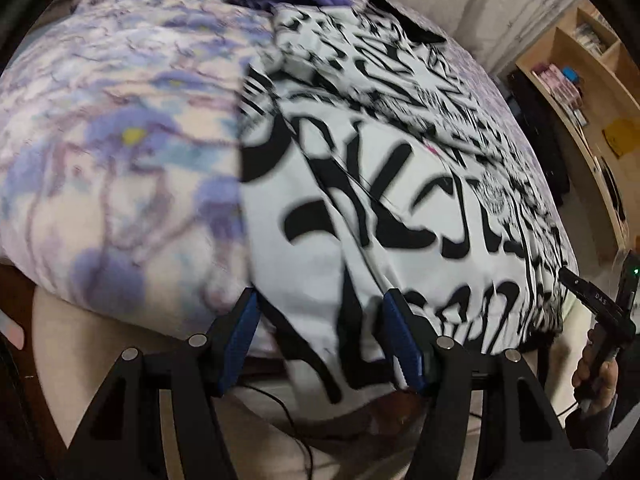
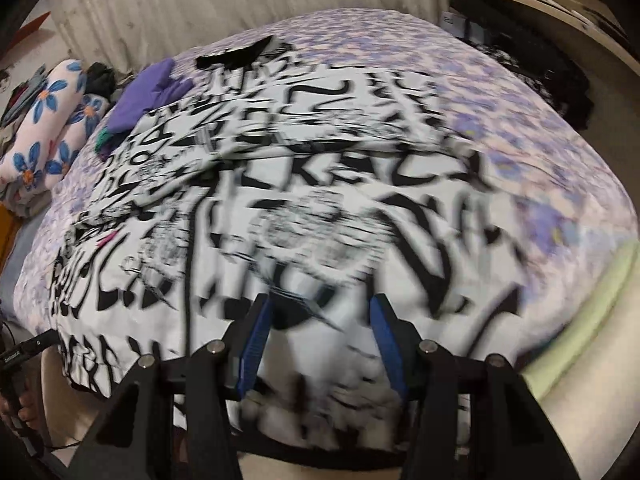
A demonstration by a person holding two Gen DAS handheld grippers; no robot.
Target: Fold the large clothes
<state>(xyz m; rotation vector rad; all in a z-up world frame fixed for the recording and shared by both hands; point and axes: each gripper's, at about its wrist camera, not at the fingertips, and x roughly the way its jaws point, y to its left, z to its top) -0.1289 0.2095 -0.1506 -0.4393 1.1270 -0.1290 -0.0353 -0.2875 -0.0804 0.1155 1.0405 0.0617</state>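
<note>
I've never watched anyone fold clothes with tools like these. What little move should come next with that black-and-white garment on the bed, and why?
Probably lower both sets of jaws onto the near hem and pinch it. The white garment with black lettering lies spread over the purple floral bedspread, its hem hanging over the bed's near edge. The left gripper and right gripper both straddle that hem, apparently gripping nothing yet.

The white garment [image 2: 304, 184] spread on the bed carries large black letters all over, but motion blur makes most of them unreadable. In the right wrist view, the middle row seems to read "REAC". In the left wrist view, small letters "DAS" stand on the right gripper [image 1: 600, 300] at the right edge.
</note>
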